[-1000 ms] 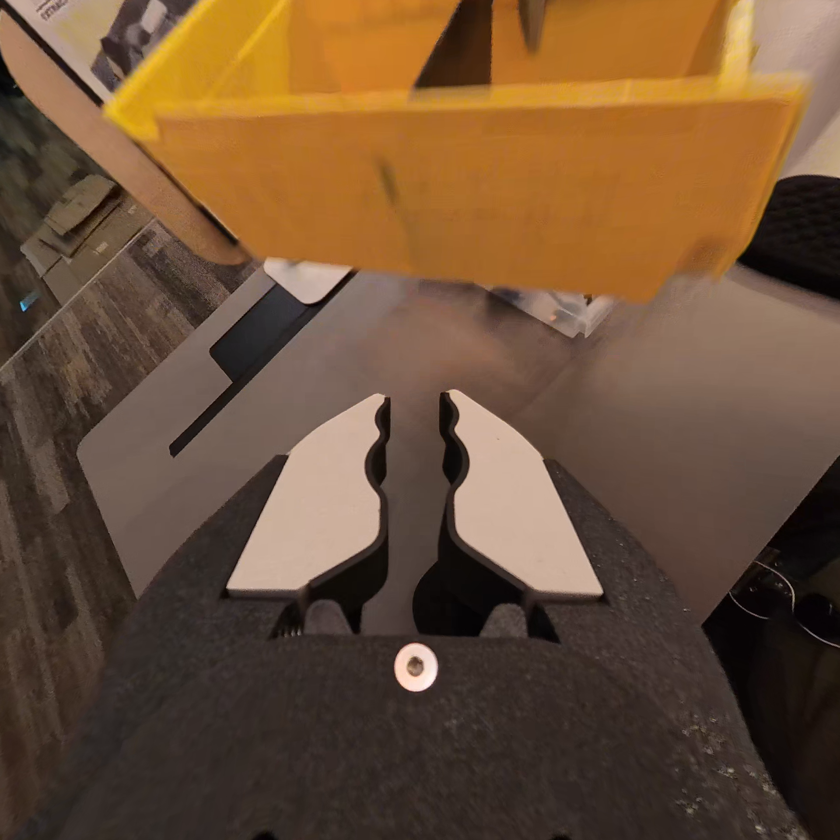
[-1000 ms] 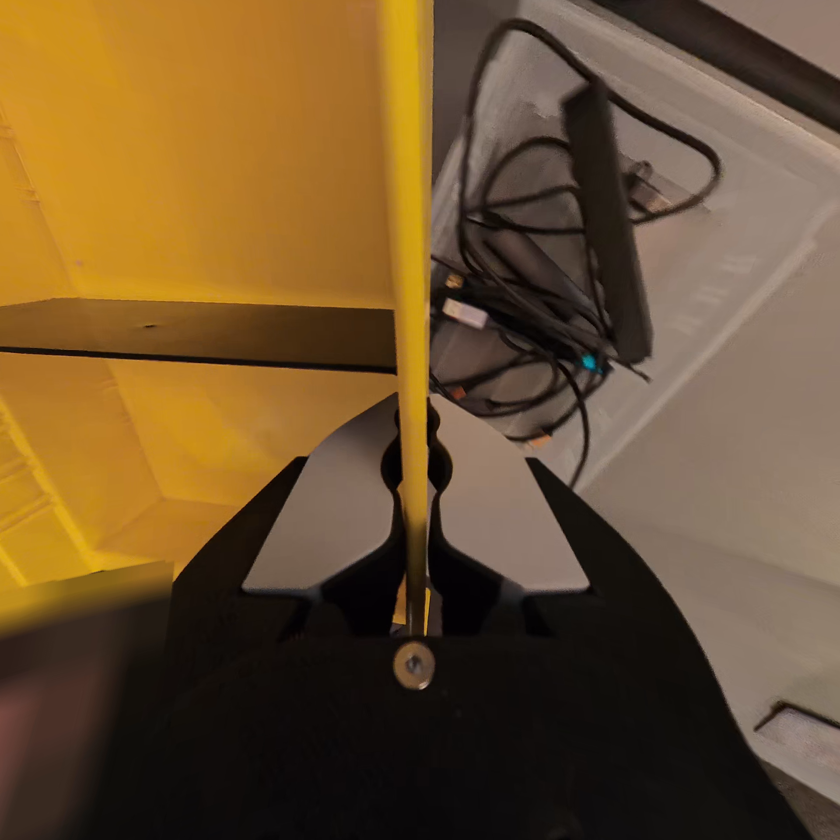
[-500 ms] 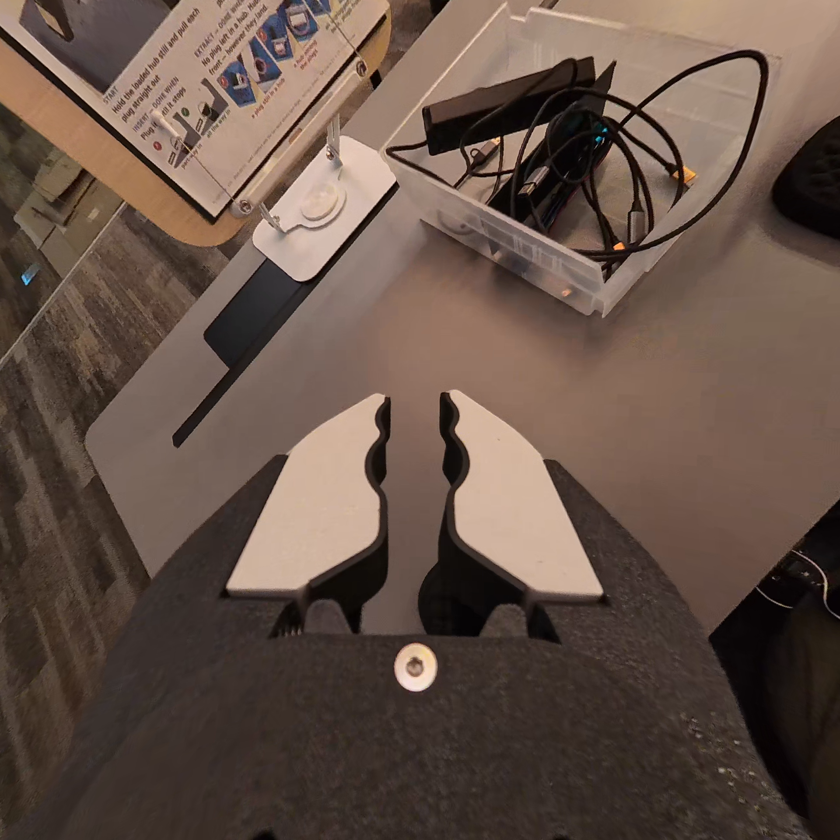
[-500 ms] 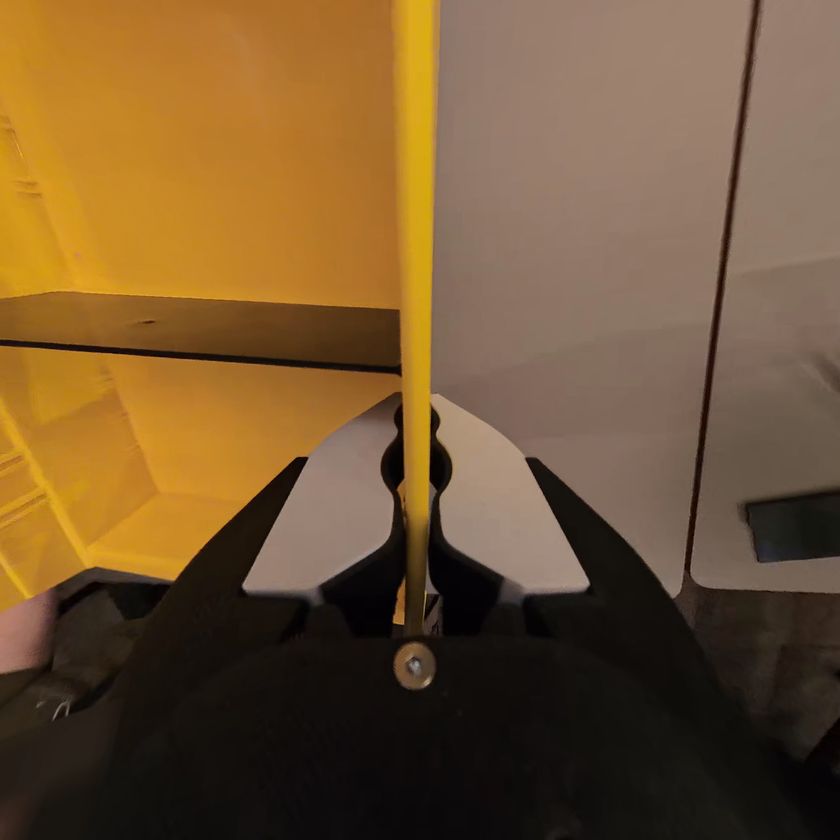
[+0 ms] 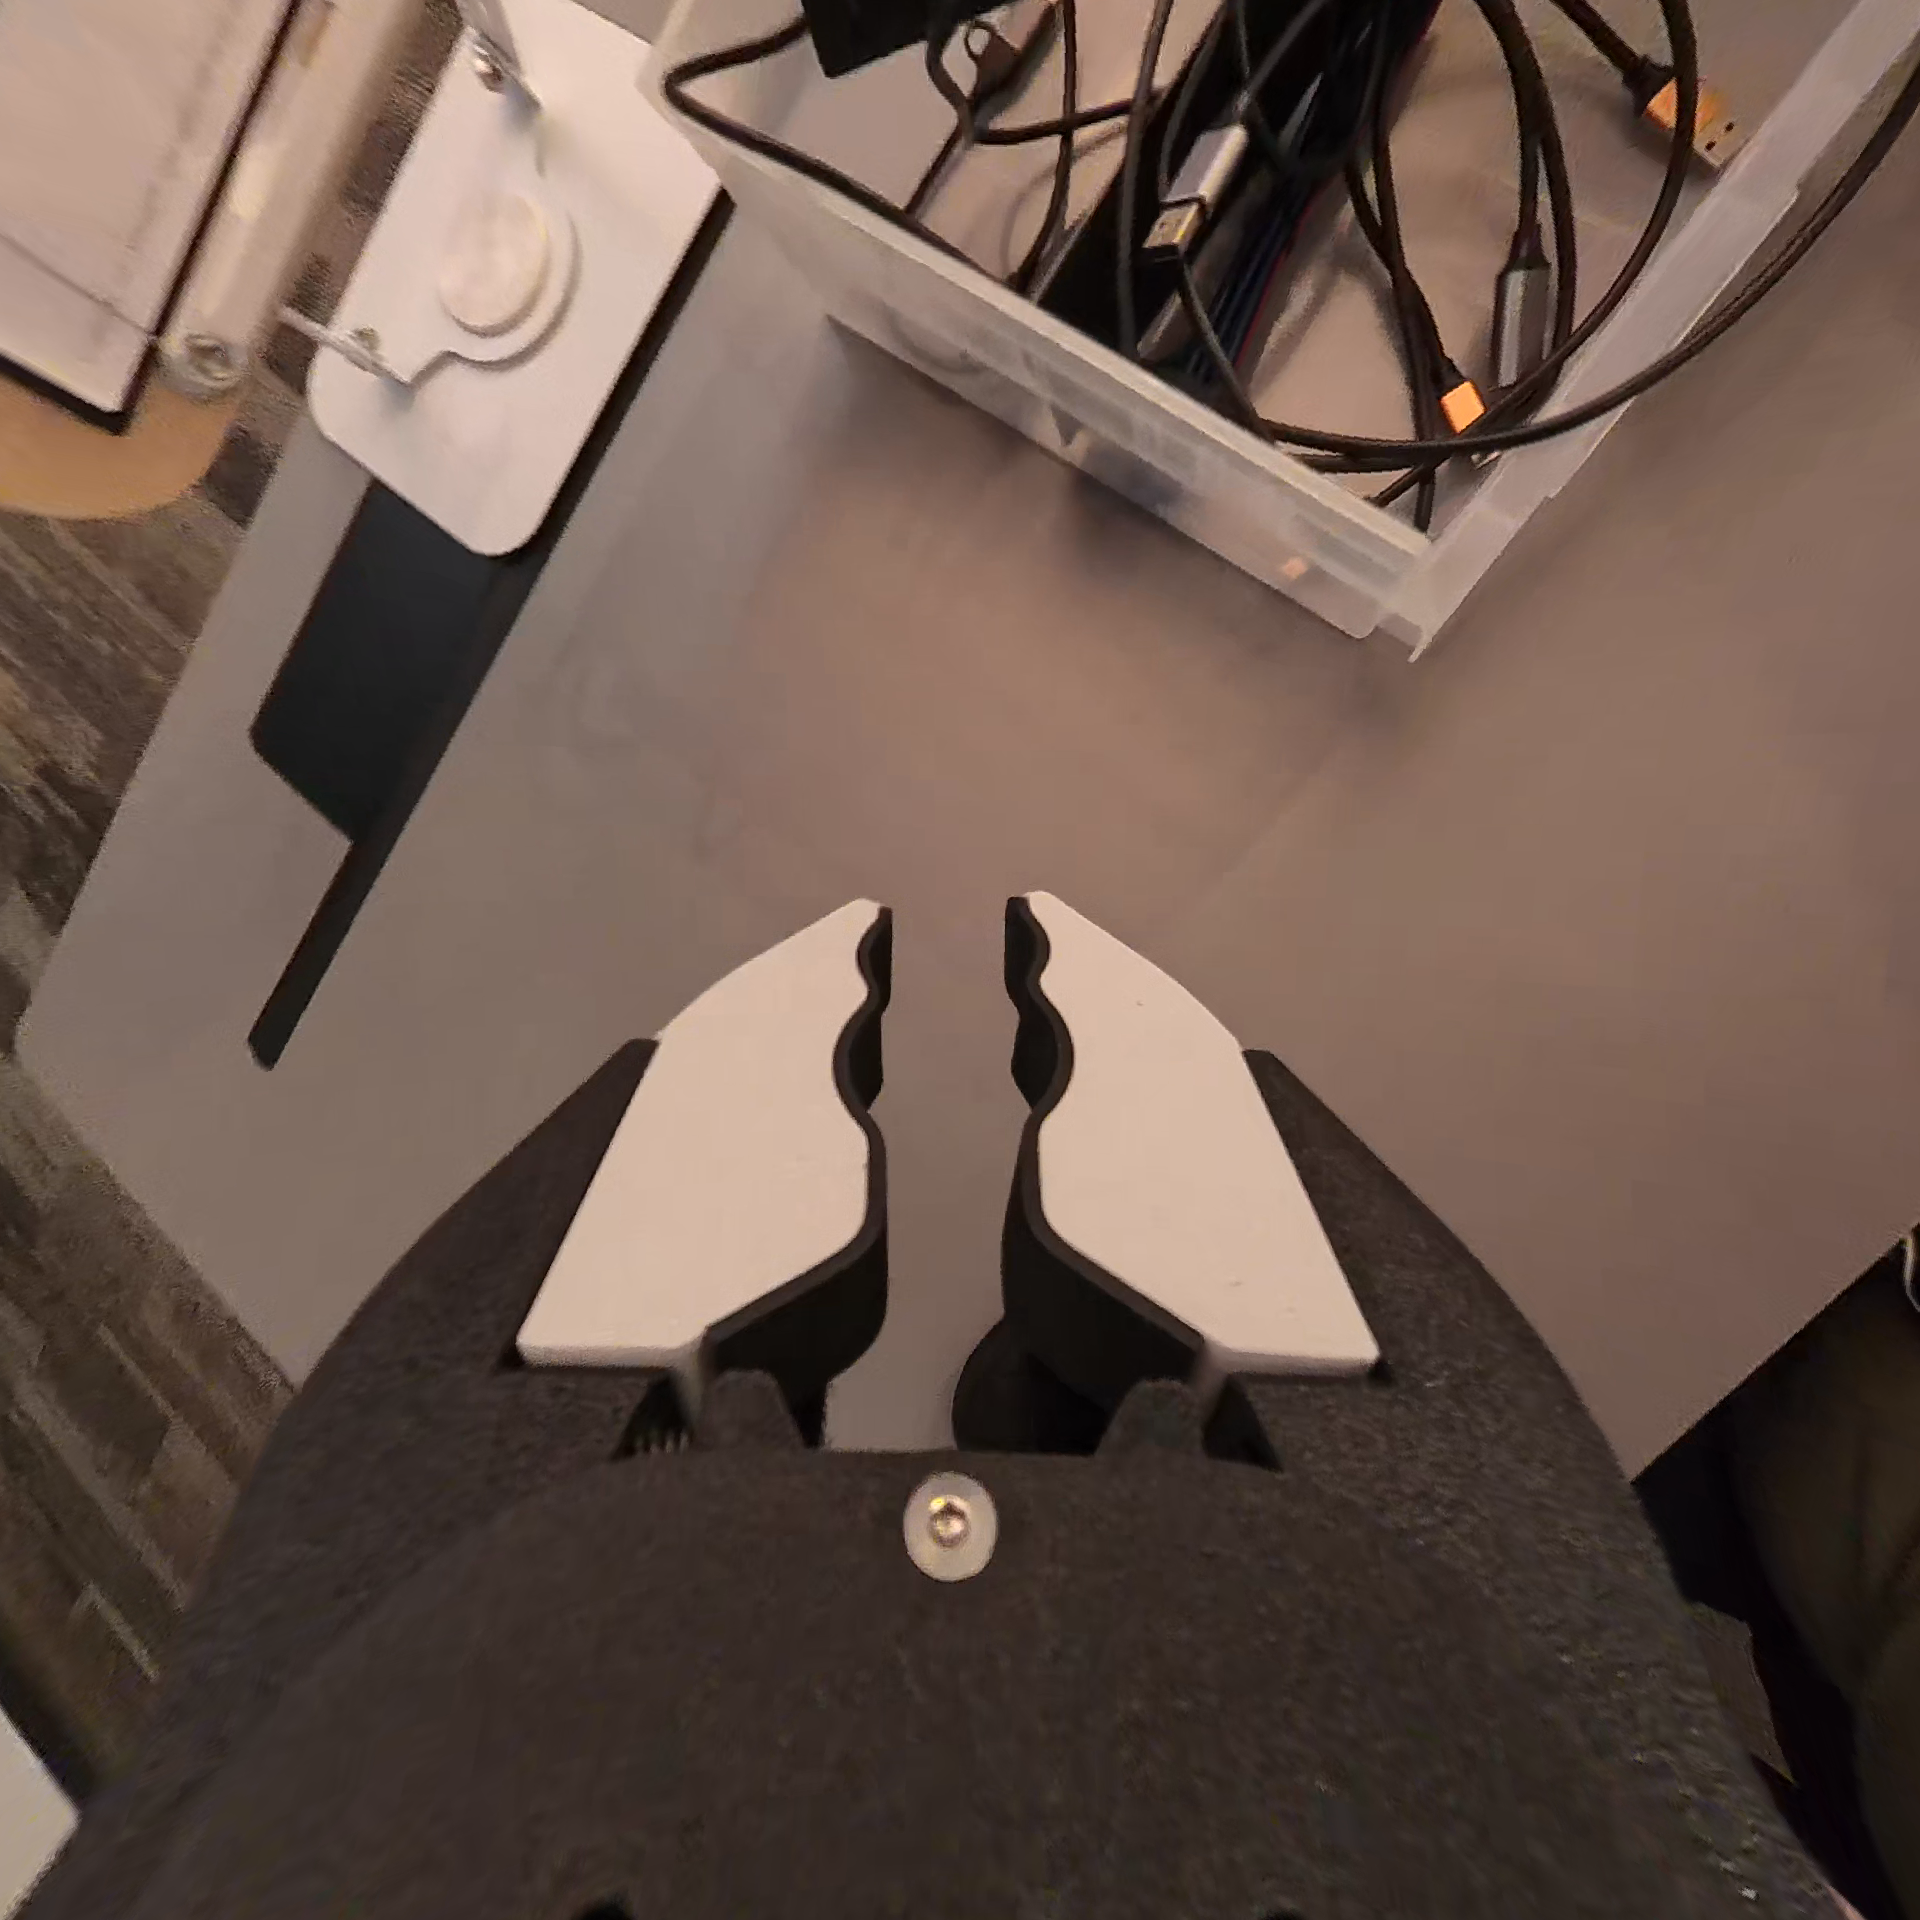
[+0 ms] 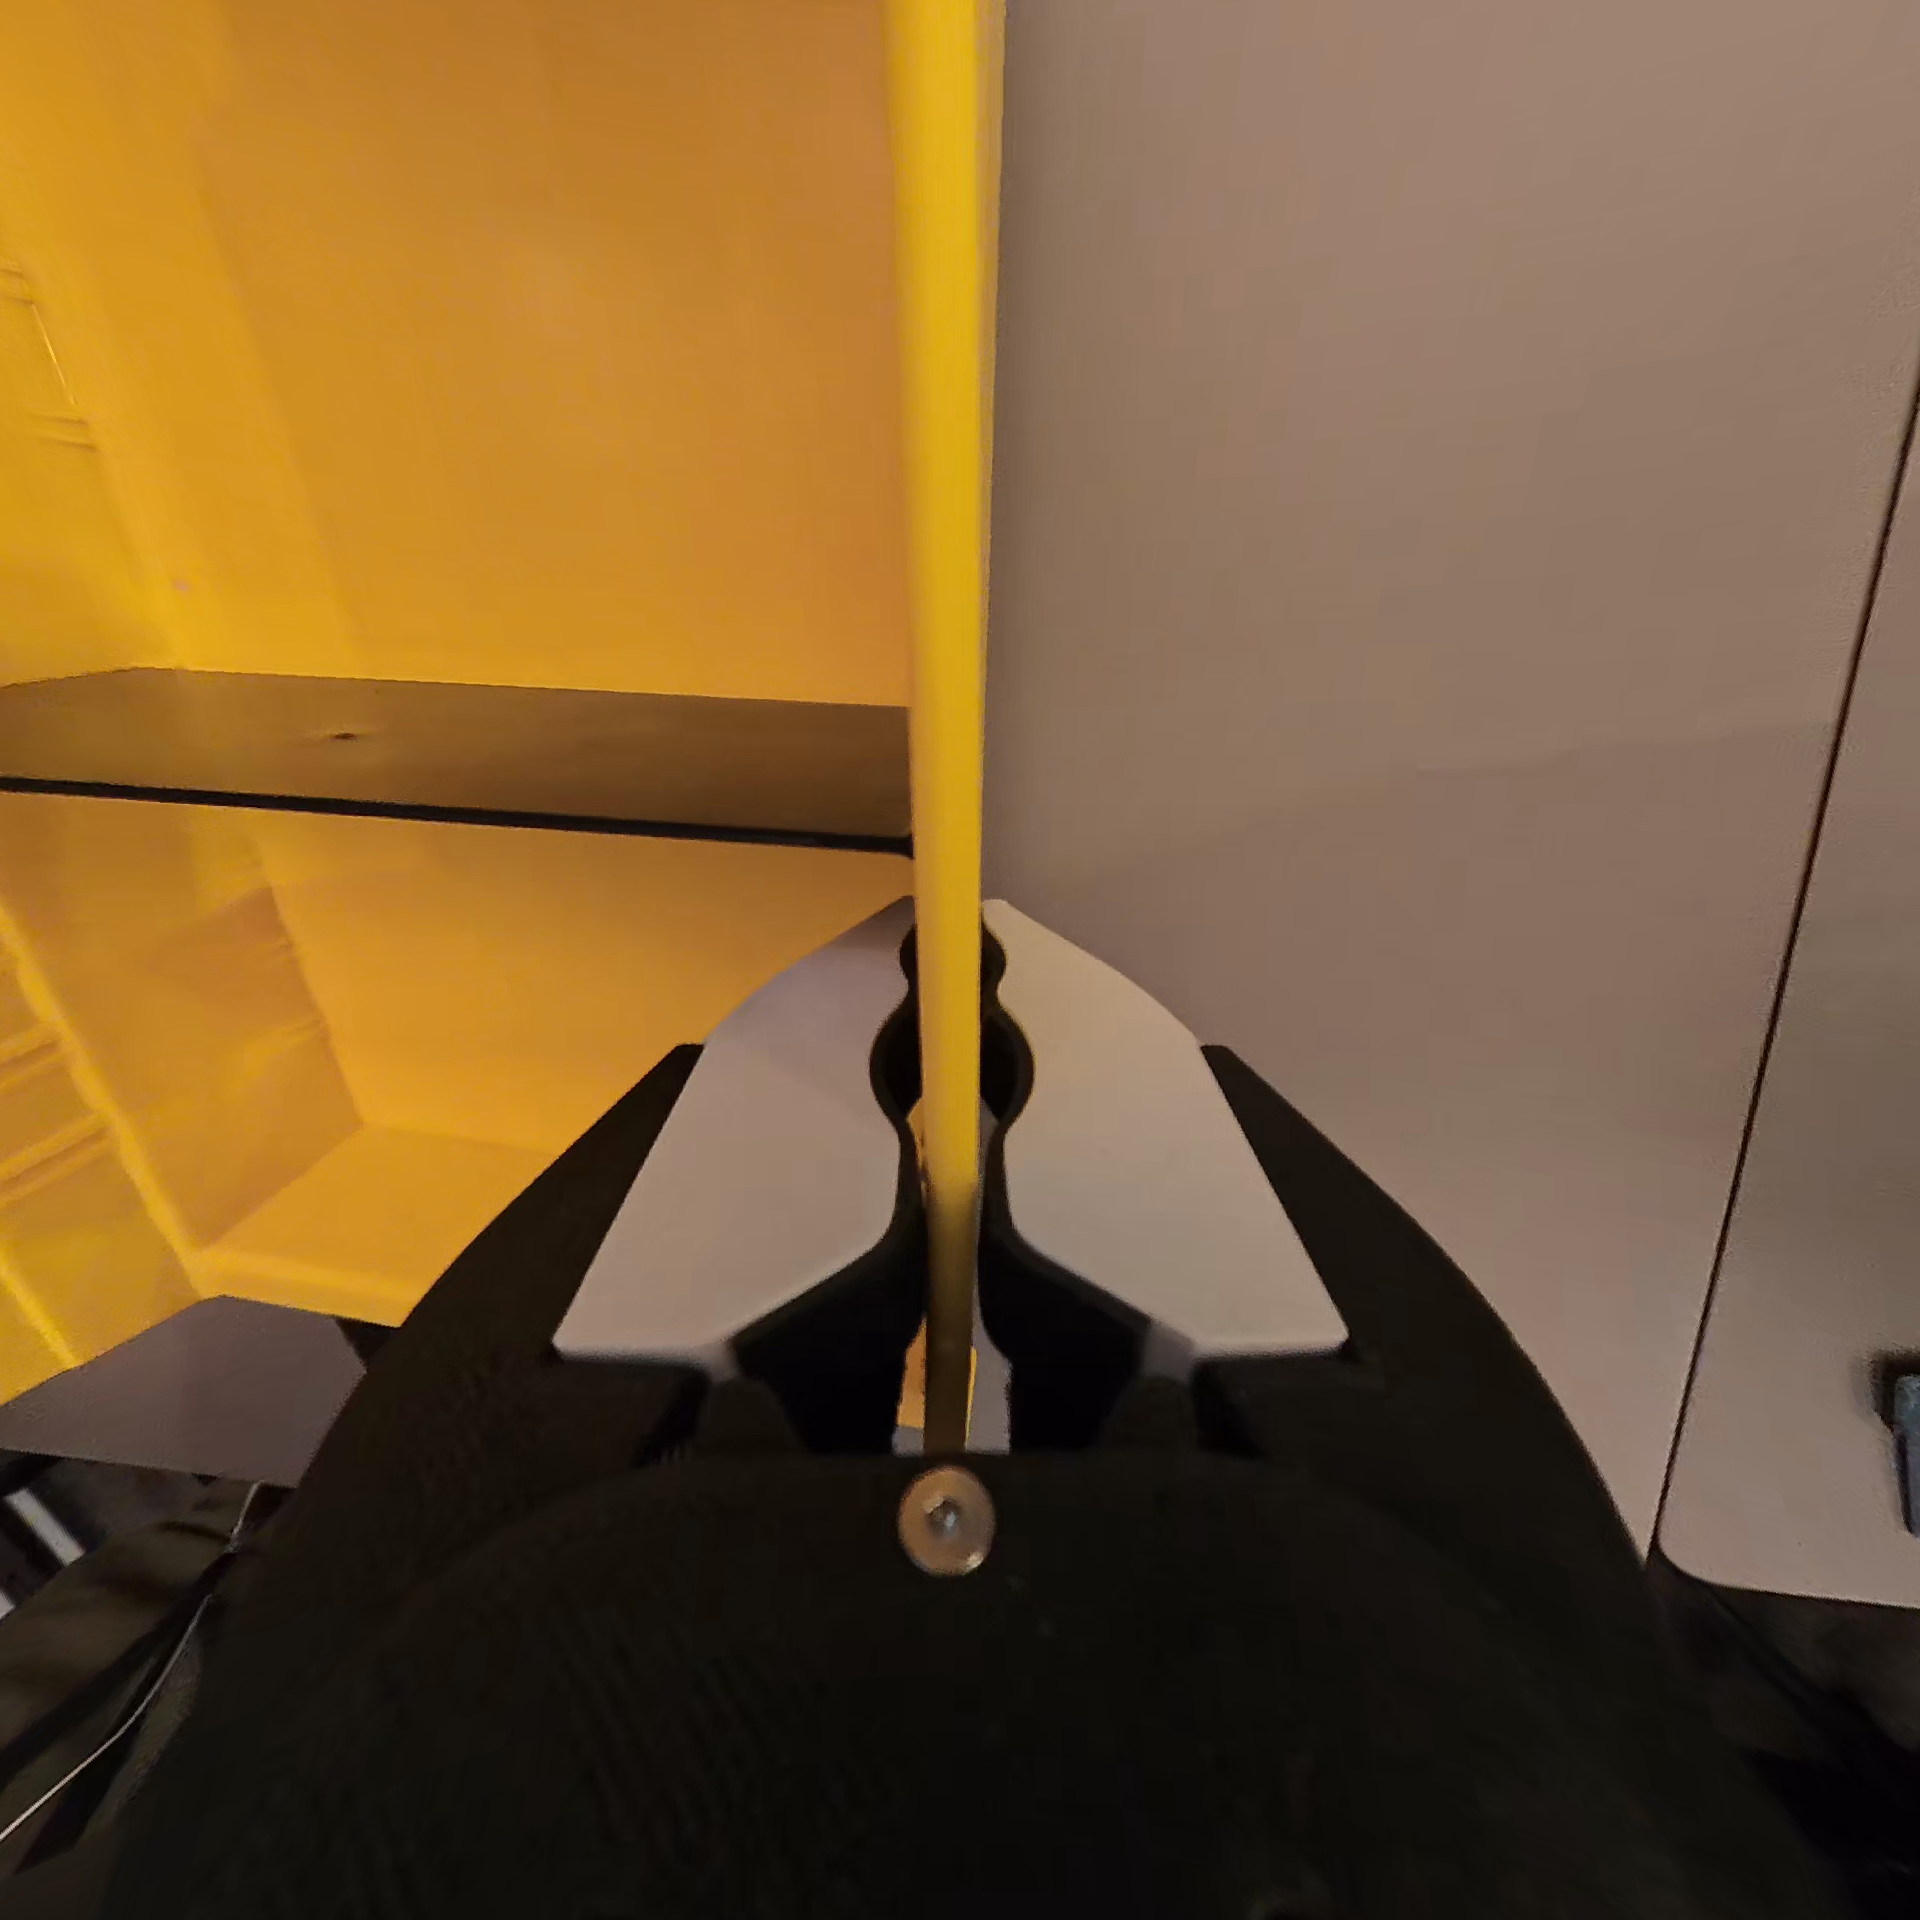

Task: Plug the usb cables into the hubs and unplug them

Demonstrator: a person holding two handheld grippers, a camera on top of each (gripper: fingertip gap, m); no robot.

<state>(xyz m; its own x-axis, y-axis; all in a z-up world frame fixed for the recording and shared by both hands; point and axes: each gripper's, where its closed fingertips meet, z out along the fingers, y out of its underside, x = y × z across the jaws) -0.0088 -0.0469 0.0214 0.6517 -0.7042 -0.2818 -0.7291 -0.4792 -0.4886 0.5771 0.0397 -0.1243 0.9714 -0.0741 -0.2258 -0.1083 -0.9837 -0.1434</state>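
Note:
In the left wrist view a clear plastic tray [image 5: 1132,384] sits on the grey table at the top right. It holds tangled black USB cables [image 5: 1382,239] with orange and metal plugs, and a dark hub [image 5: 1195,281] partly hidden under them. My left gripper [image 5: 945,914] is open and empty above the bare table, short of the tray. In the right wrist view my right gripper [image 6: 948,914] is shut on the side wall of a yellow bin [image 6: 943,520]. The bin's inside [image 6: 468,416] has a black divider [image 6: 447,748] and looks empty.
A white stand base [image 5: 499,301] with a card holder sits at the table's left edge, beside a dark cutout [image 5: 384,665]. Carpet floor [image 5: 94,1195] lies to the left. In the right wrist view a seam [image 6: 1829,831] splits the grey table [image 6: 1403,623]. My hands' fingertips stand some 60 centimeters from each other.
The yellow bin has left the left wrist view, uncovering the cable tray. My left gripper has moved closer to the tray. My right gripper swung the bin away from the tray over bare table.

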